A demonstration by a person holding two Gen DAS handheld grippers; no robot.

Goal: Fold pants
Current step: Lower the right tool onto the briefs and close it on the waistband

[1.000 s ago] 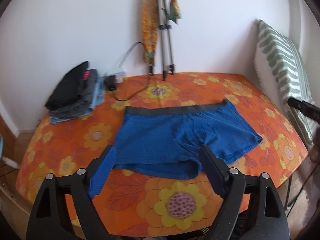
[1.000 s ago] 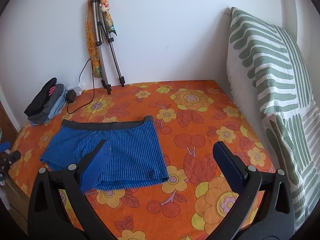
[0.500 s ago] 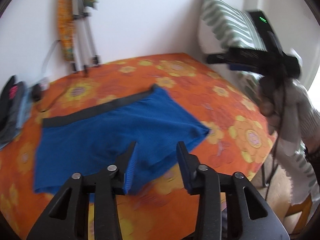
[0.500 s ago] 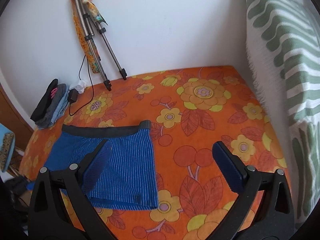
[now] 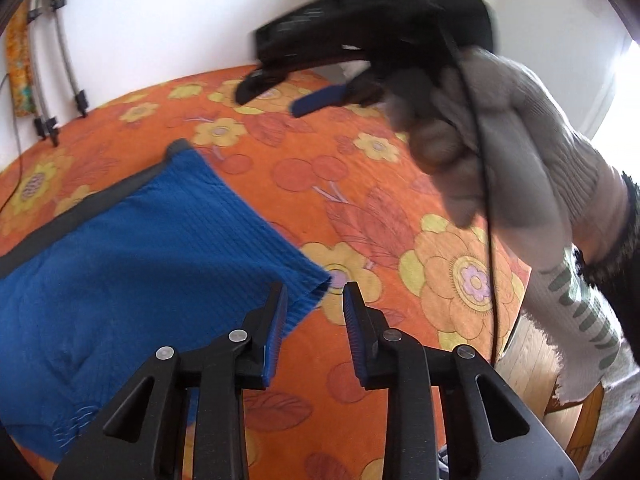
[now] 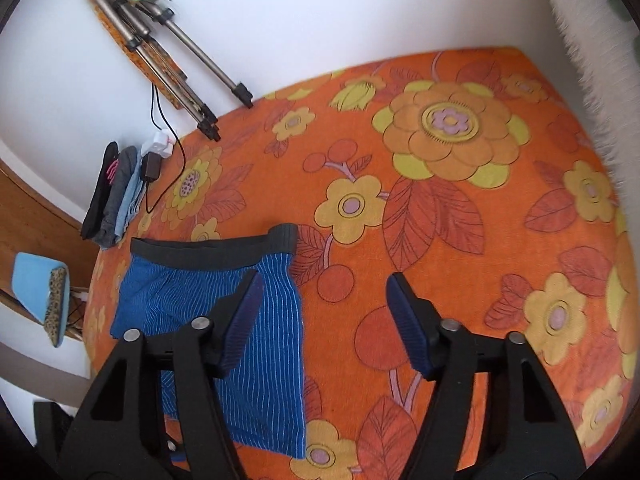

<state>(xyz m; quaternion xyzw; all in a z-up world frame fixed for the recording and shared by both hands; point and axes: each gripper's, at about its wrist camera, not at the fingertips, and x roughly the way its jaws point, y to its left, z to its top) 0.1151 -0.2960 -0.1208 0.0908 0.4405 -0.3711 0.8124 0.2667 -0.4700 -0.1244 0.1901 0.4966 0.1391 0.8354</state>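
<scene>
A: While the left gripper (image 5: 314, 312) hangs low over the near edge of the table (image 5: 400, 216), how do its jaws stand?
B: Narrowly apart, having just been closing. The corner of the blue shorts (image 5: 132, 264) pokes toward the gap, but the pads are not pressing on it. A second ago they stood wide, with the whole garment spread out well ahead.

A: And the right gripper (image 6: 320, 316)?
B: Its jaws are clearly apart, though they have just been closing too. Its left finger (image 6: 240, 320) is over the striped fabric of the shorts, its right finger over bare orange cloth. Nothing is clamped.

A: Where do the shorts lie?
B: Flat on the floral tablecloth, dark waistband (image 6: 216, 246) on the far side. In the right wrist view they sit at lower left, nearer and larger than before.

A: Anything else new?
B: In the left wrist view the person's gloved hand (image 5: 480, 136), blurred, now fills the upper right, holding the other gripper above the table. A second ago only its tip showed at the edge.

A: Farther back?
B: A stack of folded clothes (image 6: 116, 192), a charger and cable (image 6: 152, 168), and a tripod (image 6: 168, 48) against the white wall.
</scene>
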